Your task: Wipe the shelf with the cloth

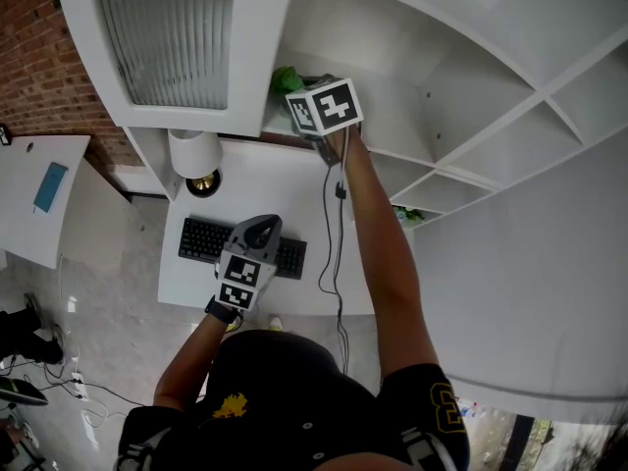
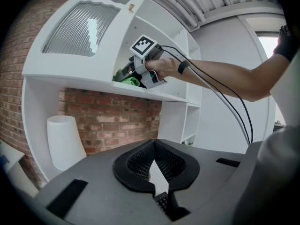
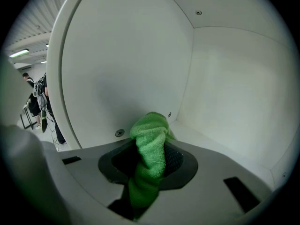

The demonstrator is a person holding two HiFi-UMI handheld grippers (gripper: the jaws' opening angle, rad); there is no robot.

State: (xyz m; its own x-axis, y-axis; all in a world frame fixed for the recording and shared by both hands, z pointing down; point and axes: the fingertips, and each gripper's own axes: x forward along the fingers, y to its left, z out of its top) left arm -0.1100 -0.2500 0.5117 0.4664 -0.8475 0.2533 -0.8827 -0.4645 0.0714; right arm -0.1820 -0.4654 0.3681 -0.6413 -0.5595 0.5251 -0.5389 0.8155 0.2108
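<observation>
My right gripper (image 1: 312, 98) reaches into an upper compartment of the white shelf unit (image 1: 412, 77), with its marker cube facing up. It is shut on the green cloth (image 3: 149, 159), which bunches out past the fingertips and rests against the shelf floor (image 3: 225, 142) close to the curved side wall. In the left gripper view, the green cloth (image 2: 129, 81) pokes out of the right gripper (image 2: 140, 73) just above the shelf board (image 2: 154, 92). My left gripper (image 1: 257, 234) hangs low above the desk, shut with nothing between its pads (image 2: 140, 161).
A white desk (image 1: 275, 180) below carries a black keyboard (image 1: 201, 238) and a white lamp (image 1: 196, 152). The cabinet door (image 1: 167, 42) with a ribbed panel stands open at the left. Brick wall (image 2: 108, 121) lies behind. Cables trail down my right arm.
</observation>
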